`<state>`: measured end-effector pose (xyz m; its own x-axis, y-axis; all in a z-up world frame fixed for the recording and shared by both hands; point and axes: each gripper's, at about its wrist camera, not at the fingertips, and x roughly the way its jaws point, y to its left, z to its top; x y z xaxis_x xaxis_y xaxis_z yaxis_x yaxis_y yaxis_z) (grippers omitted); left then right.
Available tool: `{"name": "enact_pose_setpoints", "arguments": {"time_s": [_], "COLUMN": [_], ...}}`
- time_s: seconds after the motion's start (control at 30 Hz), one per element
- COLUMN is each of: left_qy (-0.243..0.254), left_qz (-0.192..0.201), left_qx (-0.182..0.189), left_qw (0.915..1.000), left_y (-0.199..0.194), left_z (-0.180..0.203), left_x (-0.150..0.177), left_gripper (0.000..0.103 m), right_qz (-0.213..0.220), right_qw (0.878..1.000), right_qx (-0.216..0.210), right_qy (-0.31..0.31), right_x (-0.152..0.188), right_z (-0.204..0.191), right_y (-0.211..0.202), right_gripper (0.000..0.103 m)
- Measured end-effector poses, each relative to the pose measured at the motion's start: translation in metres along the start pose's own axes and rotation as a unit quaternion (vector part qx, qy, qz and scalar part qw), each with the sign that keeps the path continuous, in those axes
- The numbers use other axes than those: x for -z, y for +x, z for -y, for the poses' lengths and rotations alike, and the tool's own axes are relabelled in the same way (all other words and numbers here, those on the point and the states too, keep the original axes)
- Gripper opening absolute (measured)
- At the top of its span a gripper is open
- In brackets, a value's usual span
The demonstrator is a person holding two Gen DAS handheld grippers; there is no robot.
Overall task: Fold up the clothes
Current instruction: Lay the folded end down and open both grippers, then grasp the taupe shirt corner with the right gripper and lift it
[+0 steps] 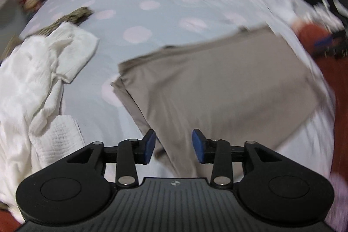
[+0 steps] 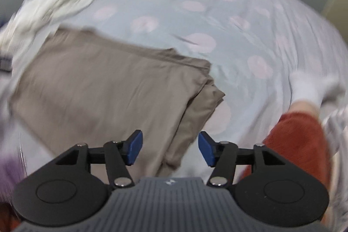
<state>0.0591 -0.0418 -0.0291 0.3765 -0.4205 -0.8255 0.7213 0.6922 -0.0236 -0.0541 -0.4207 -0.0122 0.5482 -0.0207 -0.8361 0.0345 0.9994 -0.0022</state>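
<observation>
Taupe, smooth jersey cloth lies folded into a flat rectangle on the bed: the folded garment (image 1: 217, 88) has a crisp straight edge on one side and a looser layer peeking out underneath at one corner. It rests near the front edge of the bedsheet (image 1: 152, 21), a pale blue-grey cotton printed with large soft pink dots and faintly creased. To the left a heap of white clothes (image 1: 39, 79) sits crumpled, part gauzy and crinkled, part waffle-textured, with a mottled brown-grey piece (image 1: 76, 16) poking out behind it. A rust-red knitted sleeve (image 2: 298, 140) shows at the right.

The left gripper (image 1: 174, 147) hovers over the garment's near corner, its black linkage arms ending in blue pads (image 1: 150, 146); the jaws stand partly apart with nothing pinched between them. The right gripper (image 2: 170, 148) hangs above the opposite near corner, jaws set wider, pads clear of the cloth. Both views are motion-blurred.
</observation>
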Motion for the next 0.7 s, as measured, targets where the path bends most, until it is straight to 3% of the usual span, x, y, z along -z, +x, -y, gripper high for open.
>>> {"name": "enact_pose_setpoints", "arguments": {"time_s": [0.03,0.13,0.3,0.43,0.6,0.7], "left_qy": [-0.019,-0.062,-0.098,-0.118,-0.132,-0.142], "left_qz": [0.011,0.040,0.069,0.068,0.057,0.050], "left_qx": [0.001,-0.004,-0.028,-0.024,-0.018,-0.013], "left_qw": [0.9998,0.9973,0.9924,0.9904,0.9895,0.9886], "left_y": [0.002,0.008,0.026,0.041,0.061,0.069], "left_z": [-0.005,-0.018,-0.036,-0.043,-0.048,-0.051], "left_x": [-0.002,-0.008,-0.009,-0.005,0.006,0.012], "left_gripper": [0.036,0.036,0.036,0.045,0.045,0.045], "right_qz": [0.002,0.007,0.012,0.012,0.000,0.006], "right_qw": [1.000,0.993,0.983,0.970,0.966,0.966], "right_qx": [-0.007,-0.021,-0.013,-0.043,-0.043,-0.040], "right_qy": [0.031,0.113,0.182,0.237,0.255,0.255], "right_x": [-0.003,-0.010,-0.019,-0.023,-0.023,-0.021], "right_z": [0.007,0.024,0.046,0.065,0.070,0.070], "right_y": [0.006,0.024,0.051,0.071,0.096,0.102], "right_gripper": [0.069,0.070,0.072,0.072,0.069,0.062]}}
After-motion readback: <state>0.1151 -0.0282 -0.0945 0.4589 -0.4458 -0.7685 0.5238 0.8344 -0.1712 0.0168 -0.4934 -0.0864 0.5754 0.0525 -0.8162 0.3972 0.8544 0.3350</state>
